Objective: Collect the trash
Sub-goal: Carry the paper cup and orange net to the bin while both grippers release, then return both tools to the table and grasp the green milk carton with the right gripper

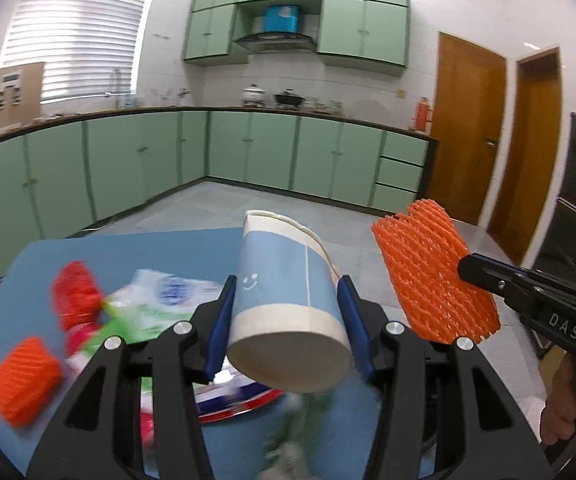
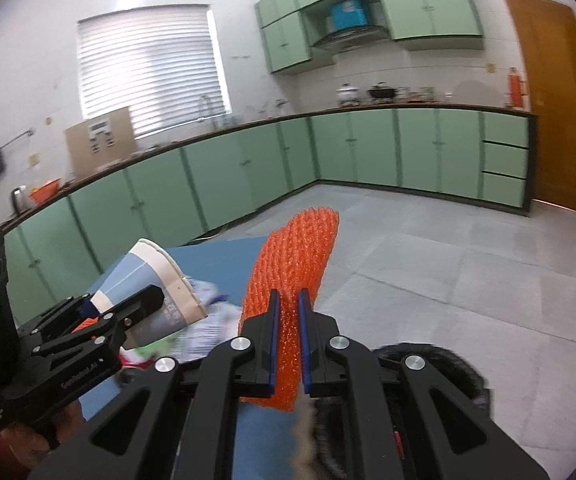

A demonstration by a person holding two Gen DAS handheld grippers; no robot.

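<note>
The left gripper pinches a paper cup between its blue pads, one pressed on each side of the wall. The cup is a smooth tapered cylinder, pale blue with cream bands and a small printed smiley; its flat base faces near and its open rim points far and slightly up, so its long axis runs away from the camera. It hangs above a blue table.

The right gripper is clamped on an orange foam net, a flattened, ribbed mesh sleeve. Its long axis runs forward and upward from the jaws.

Blurred on the table at the left lie a crumpled plastic wrapper, a red piece and another orange foam net piece.
</note>
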